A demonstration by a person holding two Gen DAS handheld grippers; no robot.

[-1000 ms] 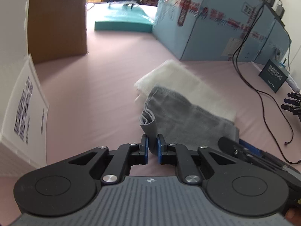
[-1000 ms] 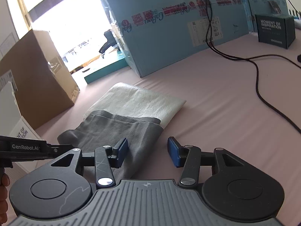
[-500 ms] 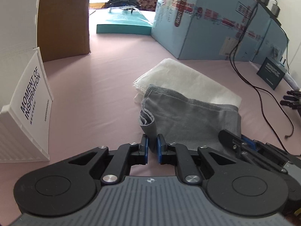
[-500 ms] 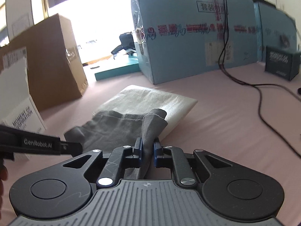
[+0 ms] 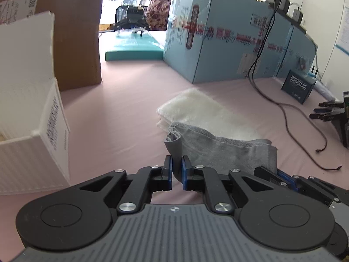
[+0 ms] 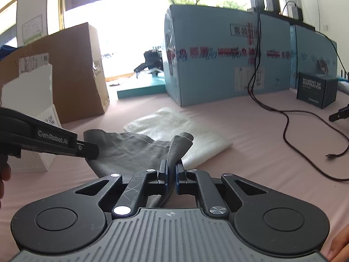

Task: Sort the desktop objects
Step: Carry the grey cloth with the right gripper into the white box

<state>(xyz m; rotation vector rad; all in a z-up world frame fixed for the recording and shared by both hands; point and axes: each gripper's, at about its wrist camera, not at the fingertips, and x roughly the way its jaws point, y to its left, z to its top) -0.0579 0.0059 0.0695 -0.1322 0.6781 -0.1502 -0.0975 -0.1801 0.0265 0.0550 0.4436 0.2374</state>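
A: Nearest first, what does each hand have?

B: The left gripper [image 5: 176, 170] has its fingers pinching one near corner of the grey cloth [image 5: 220, 150]. The right gripper [image 6: 171, 174] has its fingers pressed on the other near corner, which stands up in a fold.

A: How will it handle?

B: Soft, light and limp, I'd judge. It will sag between the two holds, so corners are the right places to take it.

A: Where does it lie?

B: Its far part rests on the white cloth [image 5: 202, 111], mid-tabletop [image 5: 122, 118]. The white box [image 5: 32, 131] stands toward the left edge.

A: Pose?

B: Both grippers sit low and level, side by side, pointing toward the far edge.
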